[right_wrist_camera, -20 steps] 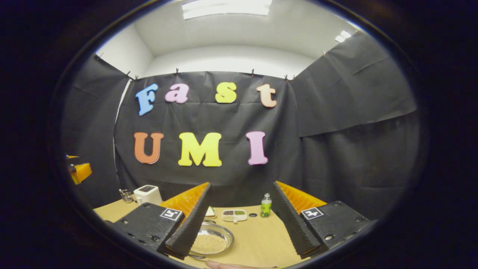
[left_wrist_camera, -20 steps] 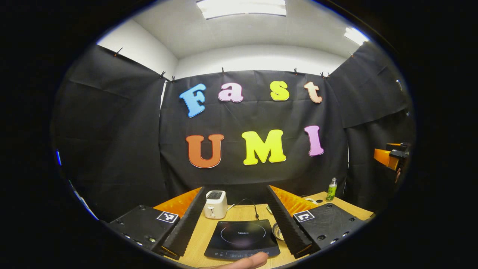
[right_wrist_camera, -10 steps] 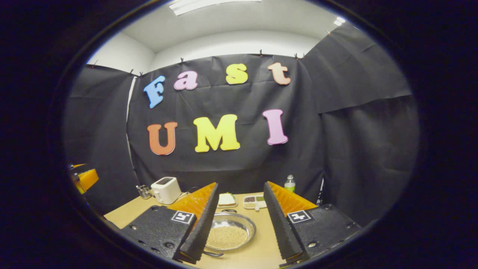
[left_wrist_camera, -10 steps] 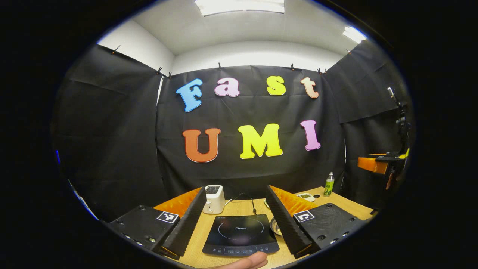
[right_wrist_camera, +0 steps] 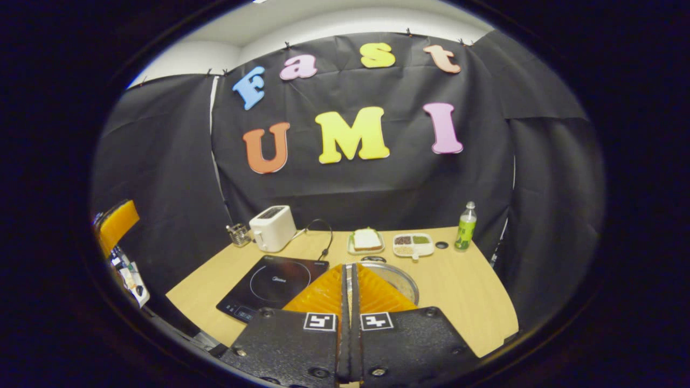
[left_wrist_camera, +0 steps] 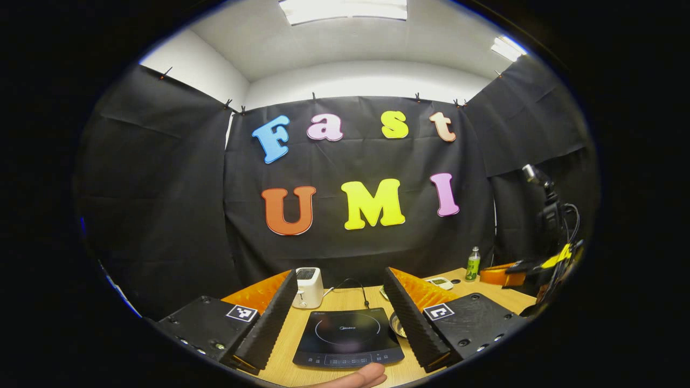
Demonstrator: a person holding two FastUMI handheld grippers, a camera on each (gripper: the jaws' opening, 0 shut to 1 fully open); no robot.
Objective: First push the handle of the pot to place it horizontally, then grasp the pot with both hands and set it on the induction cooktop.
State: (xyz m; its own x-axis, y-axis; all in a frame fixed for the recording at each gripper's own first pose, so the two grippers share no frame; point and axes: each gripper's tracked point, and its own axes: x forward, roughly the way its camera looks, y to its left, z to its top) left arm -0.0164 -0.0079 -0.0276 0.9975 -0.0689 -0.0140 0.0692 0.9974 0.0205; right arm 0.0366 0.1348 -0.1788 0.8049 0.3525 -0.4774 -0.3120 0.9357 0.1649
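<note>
Left gripper [left_wrist_camera: 340, 310] wide above induction cooktop [left_wrist_camera: 347, 338]. Right gripper [right_wrist_camera: 348, 280] fingers pressed together, empty, before pot [right_wrist_camera: 398, 278], probably not touching.

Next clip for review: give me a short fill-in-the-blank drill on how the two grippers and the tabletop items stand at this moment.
1. The right gripper has its fingers pressed ____.
2. The left gripper has its fingers spread ____, framing the black induction cooktop.
3. The round metal pot sits on the wooden table to the ____ of that cooktop in the right gripper view.
4. The white toaster stands ____ the cooktop, nearer the wall.

Missing words: together; apart; right; behind
</note>
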